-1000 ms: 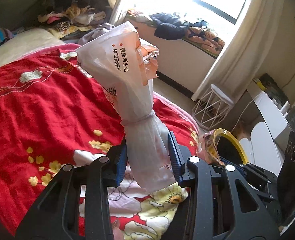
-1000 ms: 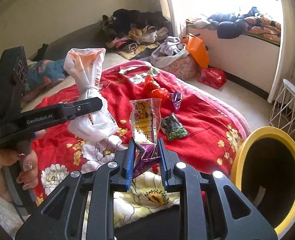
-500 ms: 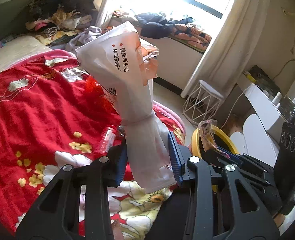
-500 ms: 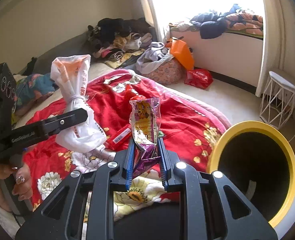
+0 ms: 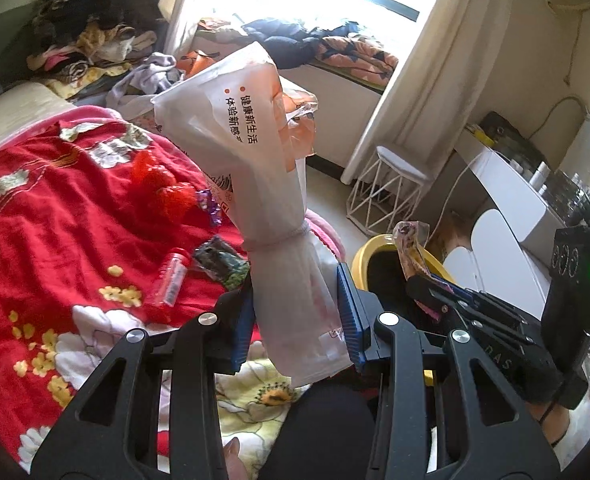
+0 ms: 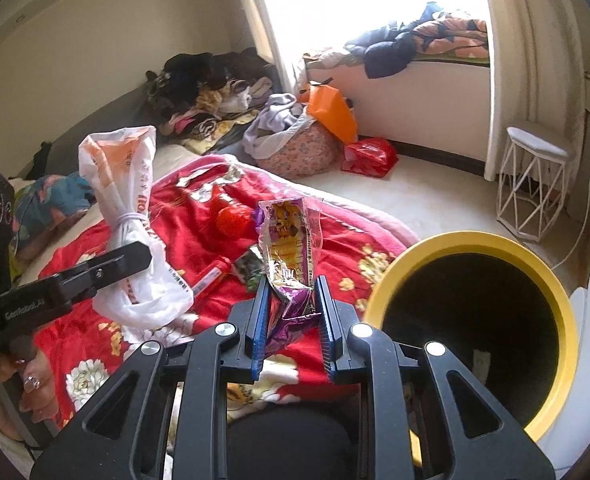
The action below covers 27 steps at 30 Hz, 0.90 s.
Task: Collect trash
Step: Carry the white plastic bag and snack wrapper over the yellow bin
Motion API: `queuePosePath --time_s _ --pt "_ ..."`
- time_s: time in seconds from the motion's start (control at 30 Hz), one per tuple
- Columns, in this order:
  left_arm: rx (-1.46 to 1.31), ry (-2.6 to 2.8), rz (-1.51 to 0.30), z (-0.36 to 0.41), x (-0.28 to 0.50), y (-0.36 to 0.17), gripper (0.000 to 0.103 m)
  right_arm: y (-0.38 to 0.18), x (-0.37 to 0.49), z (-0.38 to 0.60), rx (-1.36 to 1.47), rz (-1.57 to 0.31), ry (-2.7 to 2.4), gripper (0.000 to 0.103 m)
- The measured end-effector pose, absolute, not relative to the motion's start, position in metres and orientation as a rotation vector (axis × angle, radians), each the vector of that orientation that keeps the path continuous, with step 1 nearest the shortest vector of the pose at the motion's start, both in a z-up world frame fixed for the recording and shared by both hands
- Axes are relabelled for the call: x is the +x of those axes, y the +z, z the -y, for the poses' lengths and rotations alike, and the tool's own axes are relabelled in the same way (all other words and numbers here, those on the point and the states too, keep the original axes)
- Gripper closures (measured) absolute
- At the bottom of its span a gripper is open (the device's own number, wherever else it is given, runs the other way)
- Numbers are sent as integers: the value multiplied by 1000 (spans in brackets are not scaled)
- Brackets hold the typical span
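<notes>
A: Item one, nearest: right gripper (image 6: 291,316), closed on snack wrapper (image 6: 291,240). Left gripper (image 5: 295,316), closed on tied plastic bag (image 5: 255,168).

B: Changes?

A: Yellow bin (image 6: 475,240) has swung closer, just beside the wrapper; drop likely next.

B: Farther out?

A: Bed (image 5: 35,200): red tube (image 5: 171,276), dark packet (image 5: 219,260), red netting (image 5: 163,188), newly in left view.

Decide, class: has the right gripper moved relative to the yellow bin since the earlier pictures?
Yes. In the right wrist view, the right gripper, shut on the snack wrapper, has swung toward the yellow bin, whose opening now looms larger and nearer beside it.
</notes>
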<state>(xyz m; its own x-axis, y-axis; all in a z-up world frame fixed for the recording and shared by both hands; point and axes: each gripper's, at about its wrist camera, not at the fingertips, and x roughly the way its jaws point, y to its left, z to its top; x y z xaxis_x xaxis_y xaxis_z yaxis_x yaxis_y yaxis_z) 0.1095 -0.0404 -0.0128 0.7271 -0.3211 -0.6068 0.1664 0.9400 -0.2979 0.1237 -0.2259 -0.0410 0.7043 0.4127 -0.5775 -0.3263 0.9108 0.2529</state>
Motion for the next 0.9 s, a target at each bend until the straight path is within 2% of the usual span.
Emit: queuePosePath --time_s 0.9 --pt "-142 -408 -752 125 128 -21 72 -57 122 318 253 -677 221 82"
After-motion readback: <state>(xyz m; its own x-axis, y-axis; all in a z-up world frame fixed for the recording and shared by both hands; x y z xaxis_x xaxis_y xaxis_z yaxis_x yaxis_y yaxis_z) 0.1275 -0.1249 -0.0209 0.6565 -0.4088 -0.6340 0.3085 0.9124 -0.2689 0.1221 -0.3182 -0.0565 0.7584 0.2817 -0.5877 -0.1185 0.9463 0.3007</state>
